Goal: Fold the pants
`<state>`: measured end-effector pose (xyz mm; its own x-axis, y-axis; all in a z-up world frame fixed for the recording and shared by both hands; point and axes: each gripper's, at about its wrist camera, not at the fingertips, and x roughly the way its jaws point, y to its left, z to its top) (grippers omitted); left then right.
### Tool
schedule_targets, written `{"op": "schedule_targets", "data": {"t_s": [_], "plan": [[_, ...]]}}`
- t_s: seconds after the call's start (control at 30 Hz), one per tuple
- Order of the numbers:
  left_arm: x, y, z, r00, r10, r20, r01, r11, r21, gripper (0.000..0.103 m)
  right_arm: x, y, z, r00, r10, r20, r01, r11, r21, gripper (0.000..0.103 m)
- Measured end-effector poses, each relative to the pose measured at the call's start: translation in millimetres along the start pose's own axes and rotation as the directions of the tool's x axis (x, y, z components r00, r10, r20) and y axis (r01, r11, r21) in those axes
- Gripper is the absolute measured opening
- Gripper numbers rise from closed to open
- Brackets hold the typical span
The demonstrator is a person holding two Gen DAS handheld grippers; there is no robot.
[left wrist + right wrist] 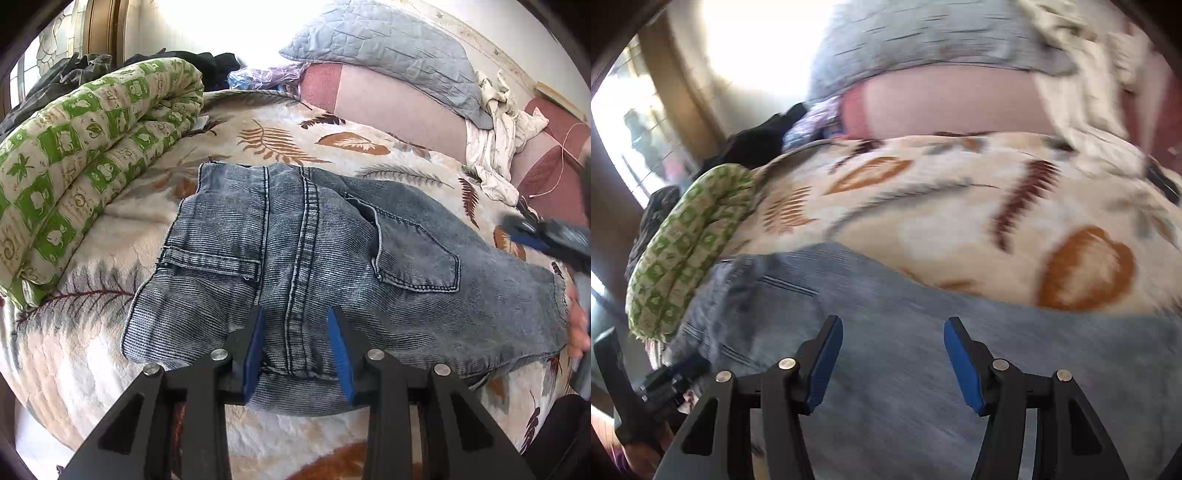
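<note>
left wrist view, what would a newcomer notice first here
The faded blue jeans stand out first, spread back-side up in the middle of the leaf-print blanket. The left gripper sits at their near edge, its blue-padded fingers open and straddling the centre seam. At the left lies a rolled green-and-cream quilt.

My left gripper (297,314) straddles the centre seam of the faded blue denim pants (332,251), jaws parted, on the cream leaf-print fleece blanket (288,140)

leaf-print bed (110,350) w/ jeans (332,240), quilt (85,155)
</note>
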<state>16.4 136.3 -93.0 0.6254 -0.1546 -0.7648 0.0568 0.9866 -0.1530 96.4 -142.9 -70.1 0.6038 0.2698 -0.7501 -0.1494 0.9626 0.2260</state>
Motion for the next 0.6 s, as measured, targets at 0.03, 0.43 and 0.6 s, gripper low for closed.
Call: {"op": "schedule_targets", "data": {"t_s": [0.03,0.43,0.6], "plan": [[0.7,0.3,-0.1,1.000,-0.003,-0.002,0.003,1.000,0.002,0.036,14.4,12.4,4.6,1.000,0.006,-0.018,-0.007,1.000,-0.016,0.062],[3.8,10.6,-2.6,0.998,-0.051,-0.036,0.049,0.998,-0.043,0.036,126.3,61.0,27.0,0.974,-0.168,-0.154,0.152,0.982,-0.107,0.062],[-2.3,12.4,-4.0,0.998,-0.067,0.012,0.068,0.995,-0.067,0.036,96.7,52.2,23.5,0.989,-0.091,-0.113,0.084,0.995,-0.062,0.062]]}}
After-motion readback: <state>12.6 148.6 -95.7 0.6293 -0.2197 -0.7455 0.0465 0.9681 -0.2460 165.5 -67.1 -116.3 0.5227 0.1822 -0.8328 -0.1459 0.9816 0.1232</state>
